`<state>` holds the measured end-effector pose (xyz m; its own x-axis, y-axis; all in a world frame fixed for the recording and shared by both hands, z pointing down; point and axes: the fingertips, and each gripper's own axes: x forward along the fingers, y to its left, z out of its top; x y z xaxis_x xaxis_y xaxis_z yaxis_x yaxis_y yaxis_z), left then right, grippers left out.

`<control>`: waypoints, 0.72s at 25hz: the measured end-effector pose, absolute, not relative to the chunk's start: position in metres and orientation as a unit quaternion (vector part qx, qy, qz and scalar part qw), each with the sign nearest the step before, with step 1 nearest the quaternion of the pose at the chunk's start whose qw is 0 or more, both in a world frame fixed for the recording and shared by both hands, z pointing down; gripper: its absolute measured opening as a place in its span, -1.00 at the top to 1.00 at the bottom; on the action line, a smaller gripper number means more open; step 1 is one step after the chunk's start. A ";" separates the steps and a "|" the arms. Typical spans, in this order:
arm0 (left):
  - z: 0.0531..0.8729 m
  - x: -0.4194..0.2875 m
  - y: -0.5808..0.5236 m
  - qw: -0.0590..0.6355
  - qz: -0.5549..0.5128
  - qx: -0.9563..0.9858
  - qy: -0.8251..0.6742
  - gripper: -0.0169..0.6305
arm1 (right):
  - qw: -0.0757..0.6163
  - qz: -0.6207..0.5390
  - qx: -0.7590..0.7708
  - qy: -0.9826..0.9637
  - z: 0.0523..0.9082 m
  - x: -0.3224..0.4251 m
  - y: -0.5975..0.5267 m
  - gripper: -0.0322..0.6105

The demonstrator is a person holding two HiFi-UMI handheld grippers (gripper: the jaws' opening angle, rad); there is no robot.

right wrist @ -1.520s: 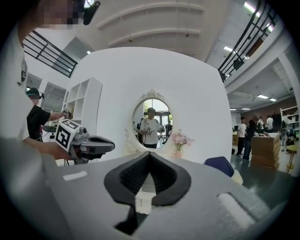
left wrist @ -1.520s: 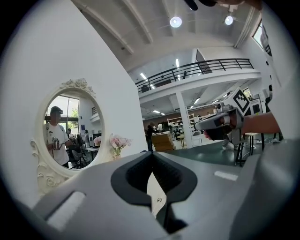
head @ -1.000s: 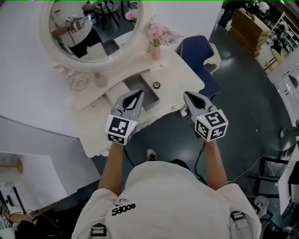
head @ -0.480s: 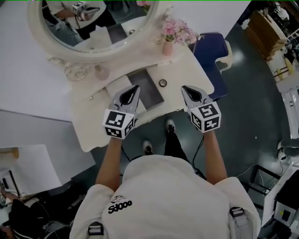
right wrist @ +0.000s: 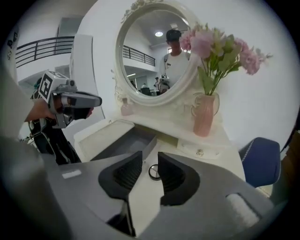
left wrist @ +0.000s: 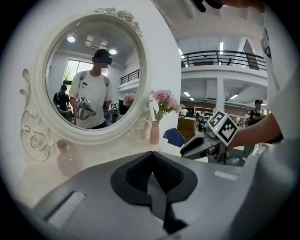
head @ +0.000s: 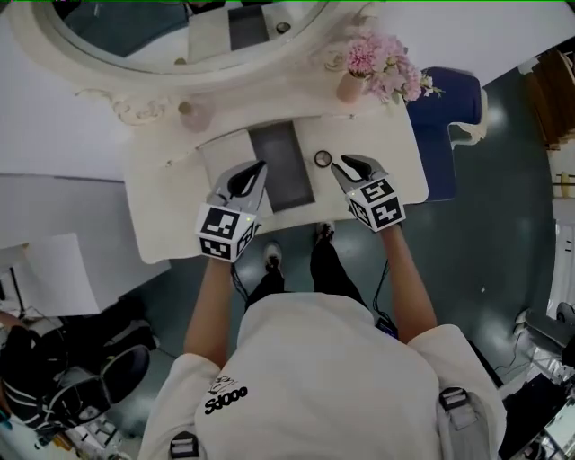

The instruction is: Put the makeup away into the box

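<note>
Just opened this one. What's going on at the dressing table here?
A person stands at a white dressing table with tongs in each hand. The right tongs are opening and point at a small round compact, which lies on the tabletop just right of the open box; they grip nothing. The left tongs are shut and empty, by the box's left edge. The compact is not yet in the box.

The mirror point(head: 135, 27) runs off the head view's twelve o'clock edge. The round case point(head: 322, 159) at seven o'clock of the vase point(head: 349, 87) is too small to identify. The right gripper point(right wrist: 150, 158) part-hides it, ungripped, between its opening jaws.
</note>
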<state>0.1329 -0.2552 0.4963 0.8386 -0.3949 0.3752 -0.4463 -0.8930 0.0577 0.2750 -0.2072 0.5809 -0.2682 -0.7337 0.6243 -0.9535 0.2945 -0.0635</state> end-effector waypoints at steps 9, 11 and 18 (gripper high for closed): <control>0.539 0.120 -0.269 0.101 0.234 0.916 -0.309 0.90 | 0.328 0.264 0.456 -0.784 0.690 0.285 -0.228 0.15; 0.545 0.115 -0.269 0.111 0.239 0.908 -0.327 0.90 | 0.339 0.263 0.439 -0.790 0.701 0.282 -0.233 0.11; 0.557 0.108 -0.267 0.130 0.246 0.891 -0.358 0.90 | 0.358 0.237 0.407 -0.806 0.716 0.273 -0.249 0.17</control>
